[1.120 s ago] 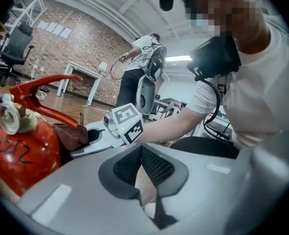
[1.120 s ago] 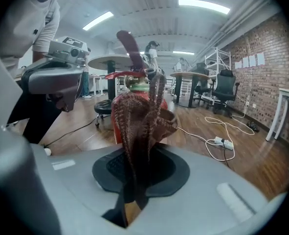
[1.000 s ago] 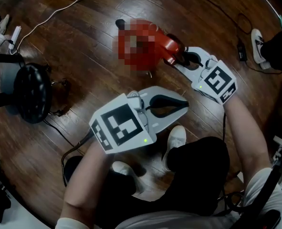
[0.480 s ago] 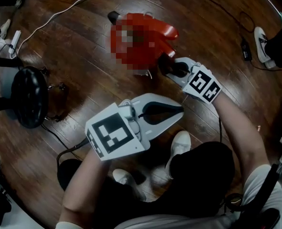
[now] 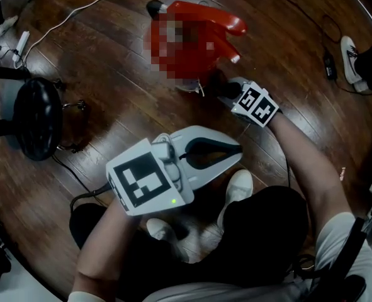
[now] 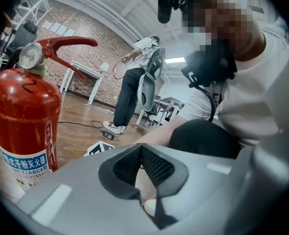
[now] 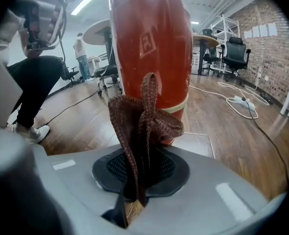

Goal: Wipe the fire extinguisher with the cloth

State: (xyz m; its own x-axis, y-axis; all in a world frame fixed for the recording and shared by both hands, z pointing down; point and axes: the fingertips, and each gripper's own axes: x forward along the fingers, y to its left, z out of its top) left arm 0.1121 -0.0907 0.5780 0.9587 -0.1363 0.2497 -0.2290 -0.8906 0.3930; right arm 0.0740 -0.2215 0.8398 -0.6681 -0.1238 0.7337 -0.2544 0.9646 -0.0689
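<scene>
A red fire extinguisher stands on the wooden floor, its lever pointing right; a mosaic patch covers part of it. My right gripper is at its lower side, shut on a brown knit cloth. The cloth's bunched top presses against the red cylinder just above its base. My left gripper hovers nearer to me, shut with nothing in it, apart from the extinguisher. In the left gripper view the extinguisher stands upright at the left, beyond the gripper.
A black stool stands at the left, with a white cable and power strip behind it. A black adapter and another person's shoe lie at the right. My white shoes are below the left gripper.
My right gripper, still holding the cloth, has slid left and down the extinguisher's side towards its base. The left gripper has hardly moved.
</scene>
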